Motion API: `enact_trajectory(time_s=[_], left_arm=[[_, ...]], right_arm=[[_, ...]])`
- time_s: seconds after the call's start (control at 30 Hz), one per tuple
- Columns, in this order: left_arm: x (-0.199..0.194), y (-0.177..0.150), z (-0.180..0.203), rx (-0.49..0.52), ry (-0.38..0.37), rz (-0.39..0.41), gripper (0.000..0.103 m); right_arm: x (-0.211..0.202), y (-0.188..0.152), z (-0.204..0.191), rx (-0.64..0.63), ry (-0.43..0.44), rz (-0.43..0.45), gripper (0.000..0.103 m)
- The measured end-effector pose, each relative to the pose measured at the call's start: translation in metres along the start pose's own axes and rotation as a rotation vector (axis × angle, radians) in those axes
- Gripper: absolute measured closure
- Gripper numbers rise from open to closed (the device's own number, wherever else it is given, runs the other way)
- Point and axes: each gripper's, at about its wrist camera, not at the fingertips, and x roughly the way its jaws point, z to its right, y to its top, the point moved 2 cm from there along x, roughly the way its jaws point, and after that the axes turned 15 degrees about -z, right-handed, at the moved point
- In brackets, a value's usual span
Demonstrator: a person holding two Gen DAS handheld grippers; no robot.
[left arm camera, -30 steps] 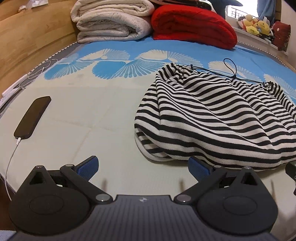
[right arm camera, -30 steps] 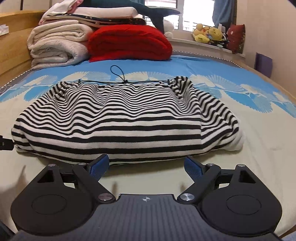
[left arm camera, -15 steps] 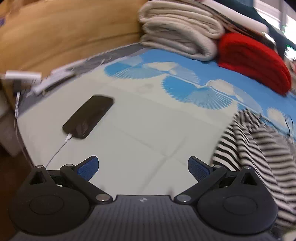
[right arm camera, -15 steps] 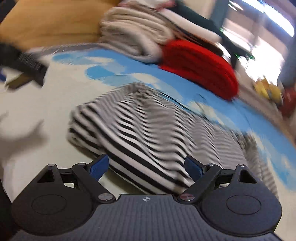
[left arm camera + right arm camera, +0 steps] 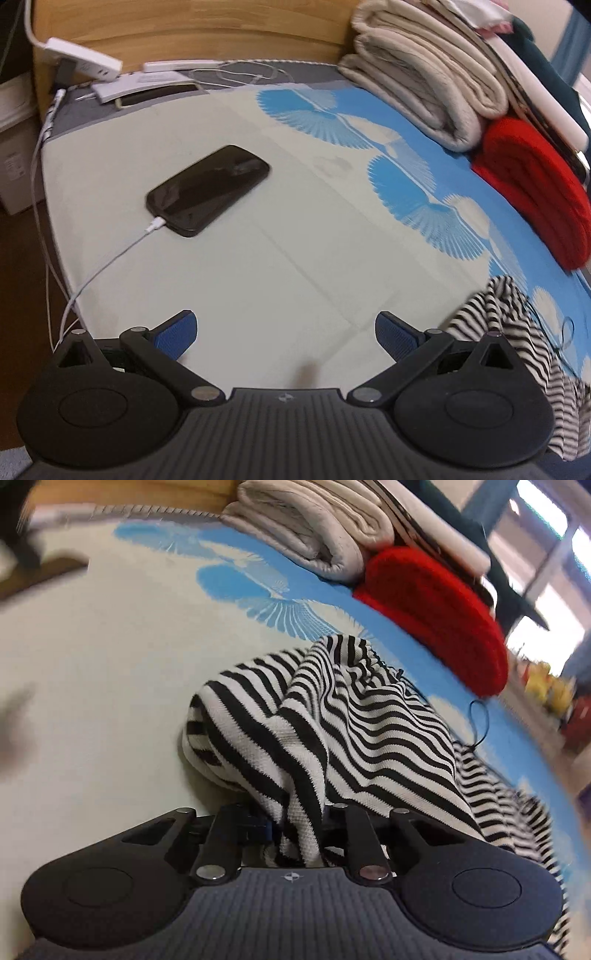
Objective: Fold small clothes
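Observation:
A black-and-white striped garment with a thin black drawstring lies rumpled on the bed. My right gripper is shut on its near edge, and the cloth bunches up between the fingers. In the left wrist view only a corner of the striped garment shows at the right edge. My left gripper is open and empty over bare sheet, to the left of the garment.
A black phone on a white charging cable lies on the sheet ahead of the left gripper. Folded beige blankets and a red blanket are stacked at the bed's far side. A power strip and cables sit by the wooden headboard.
My right gripper has moved in and shut on the garment's edge. My left gripper has swung left, away from the garment toward the phone, still open.

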Motion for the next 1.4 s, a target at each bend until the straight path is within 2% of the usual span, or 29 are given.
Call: enact_trajectory(time_s=[0.13, 0.2, 0.27, 0.33, 0.43, 0.47, 0.57, 0.6, 0.63, 0.67, 0.7, 0.77, 0.8, 0.93, 1.0, 1.1, 1.17, 1.2, 1.23, 1.3, 1.33, 1.37, 1.4], left_arm=[[0.001, 0.003, -0.003, -0.045, 0.016, 0.012, 0.000], [0.002, 0.000, 0.003, -0.037, 0.021, 0.007, 0.000], [0.005, -0.004, 0.013, -0.009, 0.031, 0.003, 0.000], [0.008, -0.010, 0.023, 0.018, 0.039, 0.004, 0.000], [0.014, -0.019, 0.040, 0.048, 0.037, -0.013, 0.000], [0.016, -0.022, 0.047, 0.066, 0.034, -0.020, 0.000], [0.021, -0.034, 0.067, 0.128, 0.044, -0.024, 0.000], [0.022, -0.038, 0.074, 0.149, 0.050, -0.024, 0.000], [0.023, -0.042, 0.078, 0.161, 0.053, -0.024, 0.000], [0.024, -0.046, 0.083, 0.171, 0.055, -0.026, 0.000], [0.026, -0.051, 0.087, 0.184, 0.057, -0.030, 0.000], [0.031, -0.055, 0.095, 0.208, 0.066, -0.040, 0.000], [0.033, -0.057, 0.099, 0.216, 0.071, -0.043, 0.000], [0.036, -0.058, 0.106, 0.222, 0.061, -0.048, 0.000], [0.036, -0.059, 0.111, 0.231, 0.046, -0.051, 0.000], [0.034, -0.063, 0.120, 0.266, 0.031, -0.043, 0.000], [0.034, -0.067, 0.126, 0.295, 0.035, -0.036, 0.000], [0.034, -0.070, 0.130, 0.309, 0.034, -0.037, 0.000], [0.035, -0.073, 0.134, 0.322, 0.029, -0.040, 0.000], [0.035, -0.079, 0.142, 0.351, 0.005, -0.049, 0.000], [0.036, -0.083, 0.146, 0.371, -0.007, -0.051, 0.000], [0.036, -0.088, 0.151, 0.391, -0.015, -0.052, 0.000], [0.037, -0.094, 0.156, 0.421, -0.020, -0.051, 0.000]], right_arm=[[-0.046, 0.026, 0.045, 0.201, 0.191, 0.080, 0.086], [-0.068, 0.030, 0.093, 0.362, 0.308, 0.134, 0.086], [-0.082, 0.019, 0.151, 0.546, 0.413, 0.188, 0.086], [-0.089, -0.016, 0.217, 0.763, 0.508, 0.245, 0.086], [-0.072, -0.109, 0.299, 1.123, 0.594, 0.286, 0.086], [-0.058, -0.141, 0.314, 1.228, 0.618, 0.273, 0.086], [0.010, -0.239, 0.342, 1.617, 0.715, 0.138, 0.086], [0.028, -0.265, 0.345, 1.722, 0.716, 0.108, 0.085], [0.042, -0.282, 0.347, 1.761, 0.718, 0.082, 0.085], [0.051, -0.288, 0.348, 1.757, 0.759, 0.090, 0.084], [0.053, -0.289, 0.349, 1.745, 0.792, 0.096, 0.079], [0.048, -0.282, 0.356, 1.709, 0.816, 0.075, 0.063], [0.044, -0.279, 0.360, 1.697, 0.811, 0.077, 0.051], [0.007, -0.290, 0.378, 1.706, 0.648, 0.111, 0.033], [-0.010, -0.289, 0.383, 1.641, 0.512, 0.080, 0.028], [-0.032, -0.285, 0.383, 1.408, 0.349, 0.028, 0.033], [-0.045, -0.280, 0.379, 1.321, 0.248, 0.058, 0.038], [-0.047, -0.273, 0.377, 1.260, 0.255, 0.081, 0.045], [-0.048, -0.266, 0.374, 1.203, 0.289, 0.100, 0.056], [-0.045, -0.253, 0.372, 1.092, 0.403, 0.114, 0.071], [-0.041, -0.246, 0.371, 1.049, 0.457, 0.127, 0.077], [-0.037, -0.244, 0.373, 1.041, 0.473, 0.139, 0.080], [-0.028, -0.246, 0.376, 1.067, 0.446, 0.133, 0.082]])
